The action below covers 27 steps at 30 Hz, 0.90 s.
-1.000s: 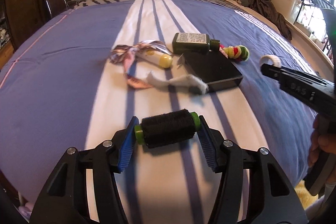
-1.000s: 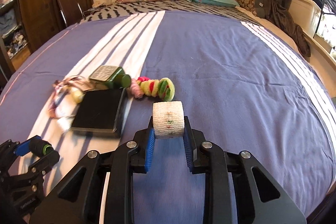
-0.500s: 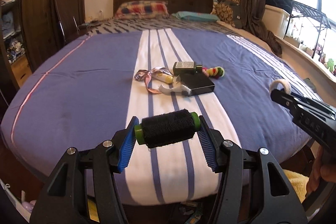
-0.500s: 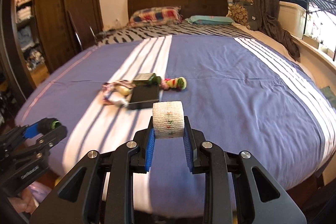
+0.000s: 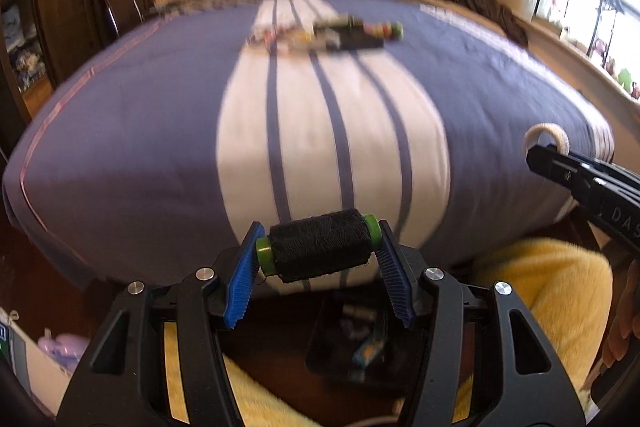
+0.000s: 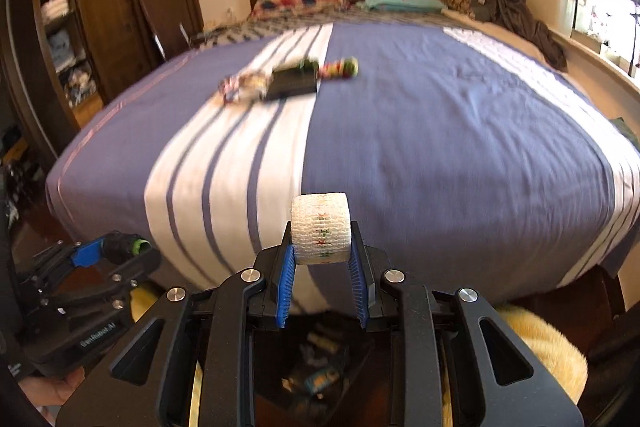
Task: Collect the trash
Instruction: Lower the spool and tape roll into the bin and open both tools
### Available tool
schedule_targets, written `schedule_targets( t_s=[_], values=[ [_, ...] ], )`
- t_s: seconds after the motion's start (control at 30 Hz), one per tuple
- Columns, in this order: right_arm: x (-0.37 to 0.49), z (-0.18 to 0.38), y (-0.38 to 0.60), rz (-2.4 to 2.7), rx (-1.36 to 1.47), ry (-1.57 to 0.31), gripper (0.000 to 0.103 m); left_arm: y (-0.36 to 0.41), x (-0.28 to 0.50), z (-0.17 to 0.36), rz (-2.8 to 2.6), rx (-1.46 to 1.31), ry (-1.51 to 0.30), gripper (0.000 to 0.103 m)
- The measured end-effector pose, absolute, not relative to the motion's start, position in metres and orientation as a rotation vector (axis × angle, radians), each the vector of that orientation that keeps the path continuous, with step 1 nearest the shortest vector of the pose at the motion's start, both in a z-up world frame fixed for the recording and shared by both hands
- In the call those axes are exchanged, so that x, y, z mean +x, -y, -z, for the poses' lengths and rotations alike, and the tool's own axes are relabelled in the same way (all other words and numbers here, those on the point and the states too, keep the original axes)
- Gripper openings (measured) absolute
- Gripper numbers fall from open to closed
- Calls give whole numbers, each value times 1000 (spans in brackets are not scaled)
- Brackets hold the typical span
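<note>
Fingers (image 5: 256, 267) of both your hands have pulled back off the bed (image 5: 160, 131): left pinching the thread spool (image 5: 318, 245), right pinching the bandage roll (image 6: 321, 233), bin (image 5: 352, 343) just below them.

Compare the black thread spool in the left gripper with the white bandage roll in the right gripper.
The black thread spool with green ends is dark and lies crosswise, its ends against the left gripper jaws. The white gauze bandage roll is pale, with a faint coloured print, and shorter for its width; the right gripper jaws press its two flat ends. Both are small cylinders, clamped and held off the bed.
</note>
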State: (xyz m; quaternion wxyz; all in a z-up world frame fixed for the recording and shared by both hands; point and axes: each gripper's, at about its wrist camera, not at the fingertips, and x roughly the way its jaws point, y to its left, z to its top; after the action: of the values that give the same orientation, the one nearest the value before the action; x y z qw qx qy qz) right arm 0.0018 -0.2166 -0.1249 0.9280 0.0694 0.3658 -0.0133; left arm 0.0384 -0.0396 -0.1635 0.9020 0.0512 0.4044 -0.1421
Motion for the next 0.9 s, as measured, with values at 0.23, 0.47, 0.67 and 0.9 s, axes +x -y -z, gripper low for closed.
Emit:
schedule_targets(
  t_s=[0.23,0.47,0.67,0.9],
  values=[
    [-2,178,210,-36,160,-902,26,43,24,215,322,112,-966,53],
    [-2,229,204,-47,167,-1035,26,46,21,267,367,111,-1096,53],
    [5,258,200,-53,183,-1108,26,51,26,293,388,122,-1160,53],
    [14,273,199,-62,188,-1146,26,54,42,306,399,131,-1193,54]
  ],
)
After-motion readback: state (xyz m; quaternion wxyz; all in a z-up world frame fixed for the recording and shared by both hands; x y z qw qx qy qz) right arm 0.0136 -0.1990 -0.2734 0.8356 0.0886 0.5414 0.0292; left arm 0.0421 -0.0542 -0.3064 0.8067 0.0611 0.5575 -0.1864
